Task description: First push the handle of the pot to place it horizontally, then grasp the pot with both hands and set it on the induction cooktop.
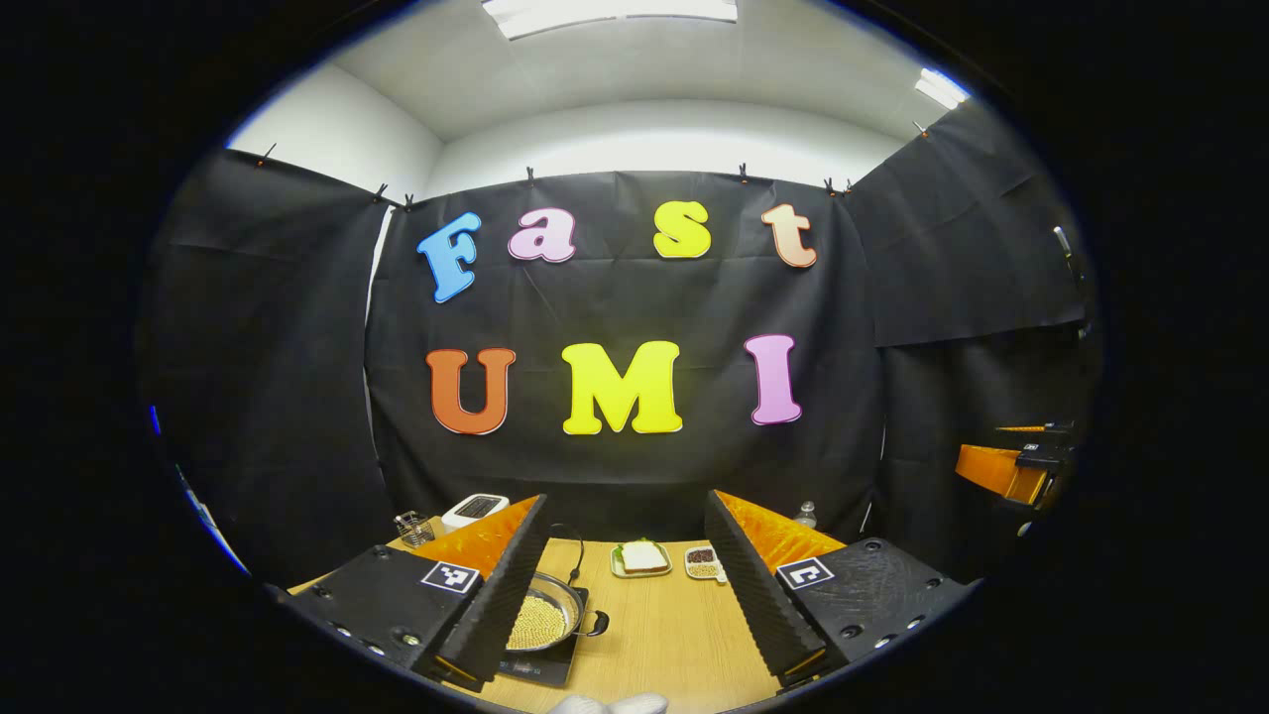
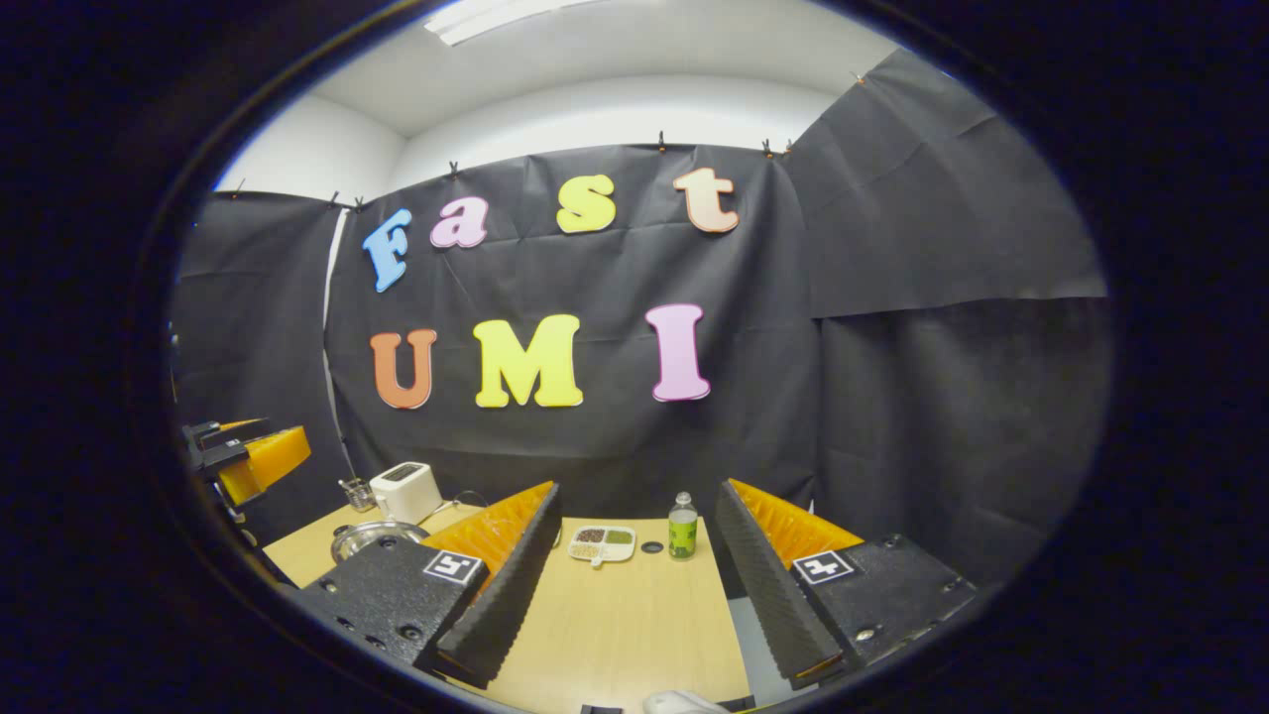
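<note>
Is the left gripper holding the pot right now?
No, the left gripper is open and holds nothing, while the pot sits on the induction cooktop beyond its finger.

Left gripper (image 1: 625, 580): held above the desk (image 1: 664, 635), jaws spread wide, nothing between them.

Pot (image 1: 543, 617): metal, filled with pale round grains, sitting on the dark induction cooktop (image 1: 545, 662); partly hidden behind the left finger. Thin wire handle arching up behind it; short dark side handle (image 1: 597, 625) on its right.

Tray with a sandwich (image 1: 641, 558): farther back, centre of the desk.

Small divided dish (image 1: 703, 562): just right of the tray, holding dark and pale grains.

White toaster (image 1: 475, 508): back left corner.

Wire basket (image 1: 413, 528): left of the toaster.

Bottle (image 1: 806, 514): back right, partly hidden.

Other gripper (image 1: 1016, 466): far right, well apart.
</note>
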Tool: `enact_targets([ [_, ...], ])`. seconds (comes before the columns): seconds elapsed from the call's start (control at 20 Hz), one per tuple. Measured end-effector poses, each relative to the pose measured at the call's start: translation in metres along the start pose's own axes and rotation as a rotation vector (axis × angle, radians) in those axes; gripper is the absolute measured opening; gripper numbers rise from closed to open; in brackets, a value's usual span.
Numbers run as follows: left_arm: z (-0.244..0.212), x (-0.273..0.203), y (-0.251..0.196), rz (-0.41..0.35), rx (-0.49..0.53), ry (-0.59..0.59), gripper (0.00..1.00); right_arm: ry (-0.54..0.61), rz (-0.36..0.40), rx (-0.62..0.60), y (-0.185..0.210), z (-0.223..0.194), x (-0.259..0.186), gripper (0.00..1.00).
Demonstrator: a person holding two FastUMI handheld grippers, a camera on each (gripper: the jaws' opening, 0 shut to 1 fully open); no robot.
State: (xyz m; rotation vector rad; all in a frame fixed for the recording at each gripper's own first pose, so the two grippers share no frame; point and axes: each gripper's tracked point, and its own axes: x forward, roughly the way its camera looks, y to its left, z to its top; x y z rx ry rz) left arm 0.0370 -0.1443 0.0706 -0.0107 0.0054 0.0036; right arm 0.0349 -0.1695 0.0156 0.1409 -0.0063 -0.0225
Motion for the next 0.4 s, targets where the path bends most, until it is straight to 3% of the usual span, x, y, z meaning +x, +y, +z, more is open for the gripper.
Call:
enact_targets([
  [0.4,-0.0072,0.0031,-0.0075,-0.002,0.002,0.011,0.93,0.015,0.005,0.001,-0.0024,-0.0073,0.0049,0.97],
])
